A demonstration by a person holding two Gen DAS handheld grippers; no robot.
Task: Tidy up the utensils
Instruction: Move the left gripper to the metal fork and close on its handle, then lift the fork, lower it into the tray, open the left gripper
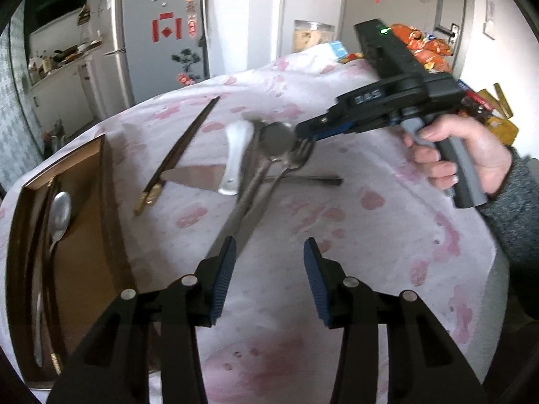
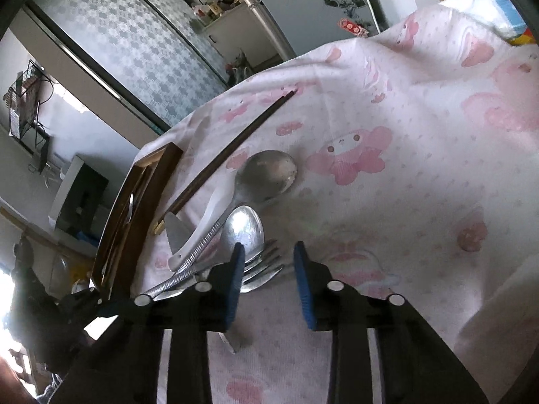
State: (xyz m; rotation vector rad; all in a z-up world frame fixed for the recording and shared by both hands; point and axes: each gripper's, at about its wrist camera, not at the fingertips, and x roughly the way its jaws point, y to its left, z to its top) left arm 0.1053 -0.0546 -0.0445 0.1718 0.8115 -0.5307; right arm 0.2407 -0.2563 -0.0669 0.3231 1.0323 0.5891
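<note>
At the left edge of the table (image 1: 387, 235) sits a brown wooden tray (image 1: 111, 208), already holding a metal spoon (image 1: 60, 208) and what looks like a pair of dark chopsticks along its inner wall, so it is probably the sorting place. Just right of the tray, 1 pair of dark chopsticks with gold ends (image 1: 182, 148) lies slanted on the pink-patterned cloth (image 1: 387, 235), its gold tips resting by a flat serrated blade (image 1: 195, 176). Next comes a white ceramic spoon (image 1: 235, 155), partly overlapping the blade.

Toward the middle of the table the metal pieces are heaped: a big ladle-like spoon with a ribbed handle (image 2: 269, 175), a smaller shiny spoon (image 2: 242, 227) and at least 2 forks (image 2: 266, 266) crossing each other. The pile is tangled, so single pieces would need picking from the top.

The left gripper (image 1: 267, 262) hovers spread wide above the cloth near the long handles, pinching nothing; it seems to wait as support. The right gripper (image 2: 267, 266), held in the right hand (image 1: 461, 155), hangs right over the fork tines with its blue pads (image 2: 235, 279) spread apart and nothing between them, likely lining up to take a fork. The steel looks dull and worn, the smaller spoon brighter.
</note>
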